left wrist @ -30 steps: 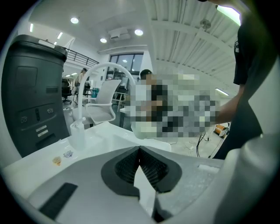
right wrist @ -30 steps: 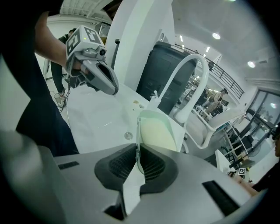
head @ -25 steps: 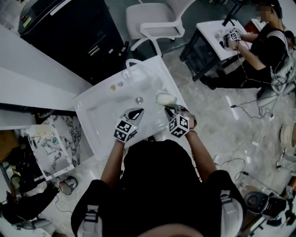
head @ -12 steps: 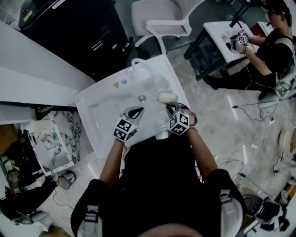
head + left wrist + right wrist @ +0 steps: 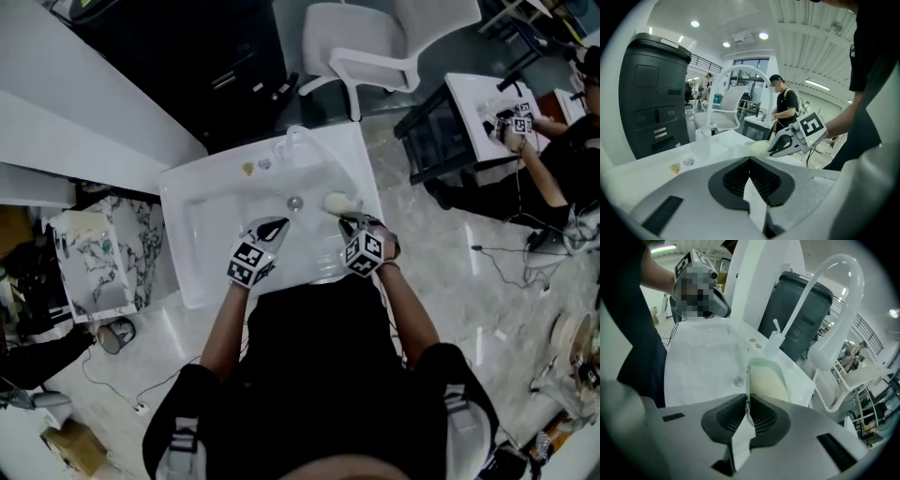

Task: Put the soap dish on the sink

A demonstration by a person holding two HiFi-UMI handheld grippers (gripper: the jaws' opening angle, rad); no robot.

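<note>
Glossy white sink point(image 5: 214, 199); smooth translucent plastic soap dish point(image 5: 767, 380); shiny metal drain point(image 5: 294, 202).

I count one sink point(image 5: 180, 234), one soap dish point(image 5: 337, 202), one faucet point(image 5: 298, 142) and one drain point(image 5: 294, 202). My grippers number two: left gripper point(image 5: 279, 223) and right gripper point(image 5: 345, 220). There are two small marks point(image 5: 247, 169) on the rim, possibly stickers, too small to tell. Around it are one white chair point(image 5: 375, 47), one dark cabinet point(image 5: 206, 47) and one other person point(image 5: 572, 159) at one desk point(image 5: 473, 94).
</note>
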